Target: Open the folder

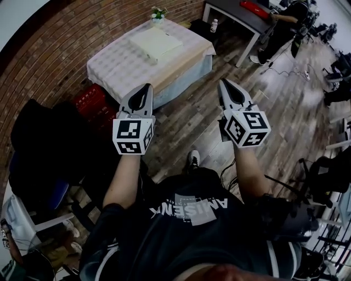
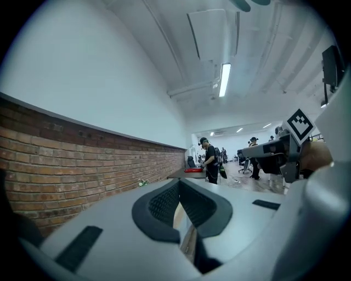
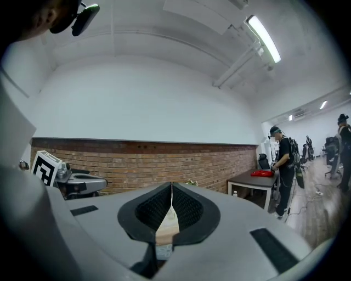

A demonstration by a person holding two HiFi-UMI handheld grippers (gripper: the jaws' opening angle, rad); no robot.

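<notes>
A pale cream folder lies flat and closed on a table covered with a light checked cloth, seen at the top of the head view. My left gripper and right gripper are held level side by side above the wooden floor, short of the table's near edge, both pointing toward it. Both are shut with nothing between their pads. In the left gripper view the left gripper has its dark pads touching, and the right gripper shows at the right. The right gripper looks the same in its own view.
A small potted plant stands on the table's far corner. A red crate sits on the floor left of the table by the brick wall. Dark chairs are at the left. A person stands by a dark desk at the back right.
</notes>
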